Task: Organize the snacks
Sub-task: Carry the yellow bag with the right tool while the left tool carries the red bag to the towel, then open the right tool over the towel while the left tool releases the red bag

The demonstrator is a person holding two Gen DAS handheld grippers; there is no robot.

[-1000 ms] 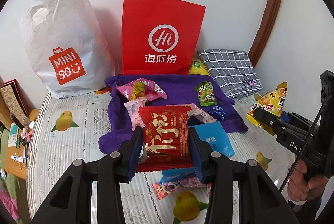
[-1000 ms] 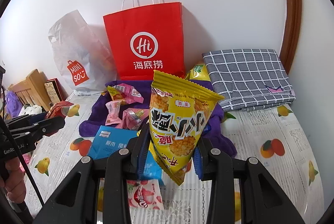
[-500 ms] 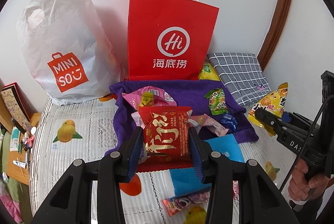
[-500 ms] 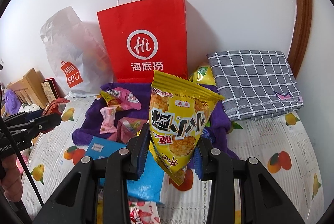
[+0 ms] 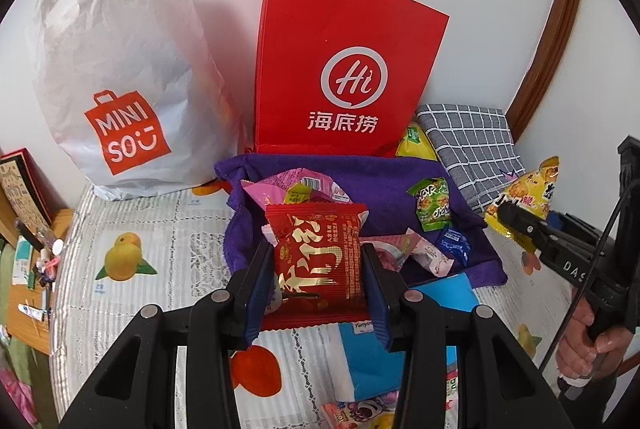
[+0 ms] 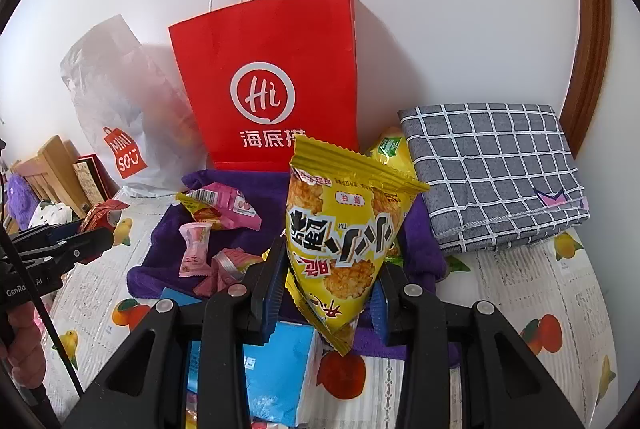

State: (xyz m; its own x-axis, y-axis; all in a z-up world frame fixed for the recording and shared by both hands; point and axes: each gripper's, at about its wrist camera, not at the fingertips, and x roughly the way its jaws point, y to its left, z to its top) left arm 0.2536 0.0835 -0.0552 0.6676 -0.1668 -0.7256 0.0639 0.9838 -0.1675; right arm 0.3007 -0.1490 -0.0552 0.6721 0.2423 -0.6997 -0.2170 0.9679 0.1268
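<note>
Snacks crowd our purple towel (image 5: 372,173) up to its edges. Our left gripper (image 5: 318,265) clamps the red packet (image 5: 316,253); our right gripper (image 6: 328,285) pinches the yellow triangular bag (image 6: 344,233), before the red paper bag (image 6: 272,85).

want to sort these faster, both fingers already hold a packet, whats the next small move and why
Probably carry both packets up and forward toward the red paper bag. The left gripper is shut on the red packet, the right gripper on the yellow packet, and both sit below the bag's top edge, so they need height first.
</note>
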